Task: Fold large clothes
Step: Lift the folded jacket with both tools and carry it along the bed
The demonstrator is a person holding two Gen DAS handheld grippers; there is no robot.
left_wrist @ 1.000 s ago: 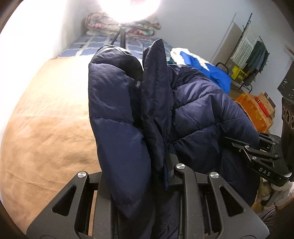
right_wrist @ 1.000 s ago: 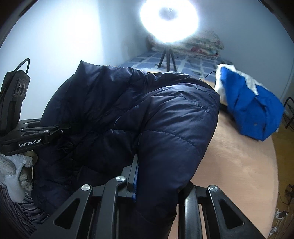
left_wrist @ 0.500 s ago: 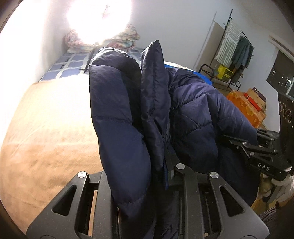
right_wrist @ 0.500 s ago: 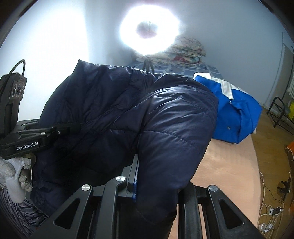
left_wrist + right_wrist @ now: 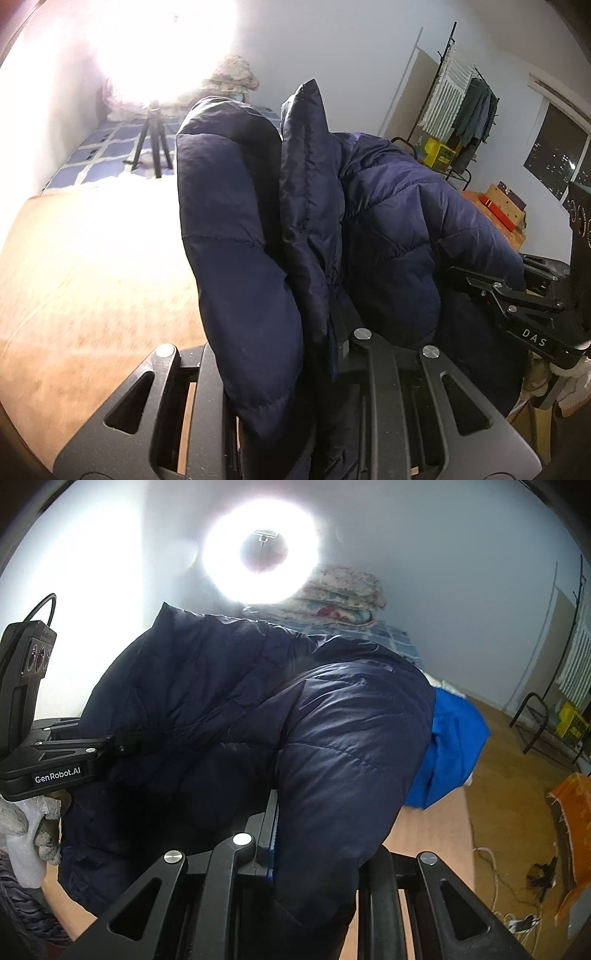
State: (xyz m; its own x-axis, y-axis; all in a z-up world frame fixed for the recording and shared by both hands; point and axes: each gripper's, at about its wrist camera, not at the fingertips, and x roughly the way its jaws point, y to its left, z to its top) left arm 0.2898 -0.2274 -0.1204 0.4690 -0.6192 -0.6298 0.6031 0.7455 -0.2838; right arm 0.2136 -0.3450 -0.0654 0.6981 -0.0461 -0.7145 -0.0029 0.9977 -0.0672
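Bunching in puffy quilted folds — navy down jacket (image 5: 388, 229), glossy, clamped both sides.

A ring light (image 5: 260, 550) on a tripod (image 5: 152, 142) glares against pale walls. Folded quilts (image 5: 341, 598) sit at the bed's far end, a clothes rack (image 5: 463, 110) by a dark window (image 5: 557, 147).

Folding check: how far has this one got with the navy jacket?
Early. Done: both grippers have hold of the navy jacket; the left gripper and right gripper are each shut on a bunch of it. In hand: the jacket hangs between them above the tan bed cover, puffy and unfolded. Left: lay it flat and make every fold. A blue garment also lies on the bed.
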